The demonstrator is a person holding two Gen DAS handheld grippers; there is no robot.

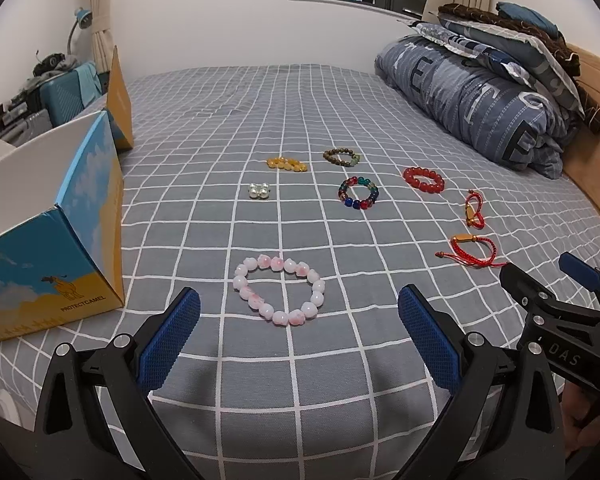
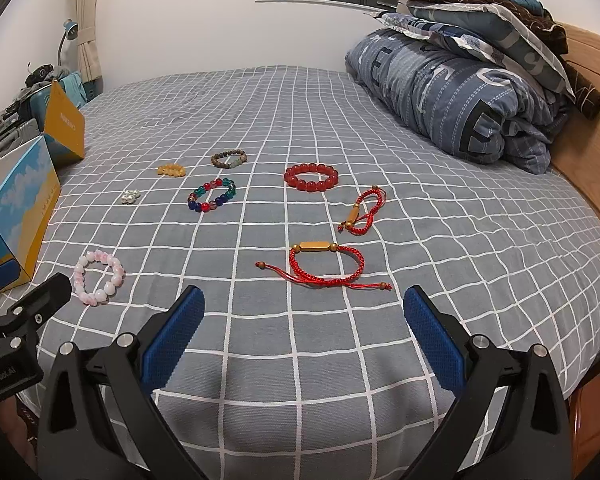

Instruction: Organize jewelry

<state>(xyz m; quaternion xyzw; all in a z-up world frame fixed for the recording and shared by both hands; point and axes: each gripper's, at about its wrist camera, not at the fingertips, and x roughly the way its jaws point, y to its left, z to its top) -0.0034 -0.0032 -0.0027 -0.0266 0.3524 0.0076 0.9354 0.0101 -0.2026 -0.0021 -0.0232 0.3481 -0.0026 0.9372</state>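
Note:
Several bracelets lie on a grey checked bedspread (image 1: 340, 360). A pink bead bracelet (image 1: 278, 289) lies just ahead of my open, empty left gripper (image 1: 298, 312); it also shows in the right wrist view (image 2: 98, 277). A red cord bracelet with a gold bar (image 2: 324, 264) lies just ahead of my open, empty right gripper (image 2: 304, 312). A second red cord bracelet (image 2: 362, 210), a red bead bracelet (image 2: 311, 177), a multicolour one (image 2: 212, 195), a brown one (image 2: 229, 158), a yellow one (image 2: 171, 169) and a silver piece (image 2: 130, 197) lie farther back.
An open blue and orange cardboard box (image 1: 52, 240) stands at the left on the bed. A rolled blue quilt (image 1: 480, 96) with pillows on it lies at the back right by a wooden headboard (image 1: 596, 132). Suitcases (image 1: 64, 88) stand beyond the bed's left edge.

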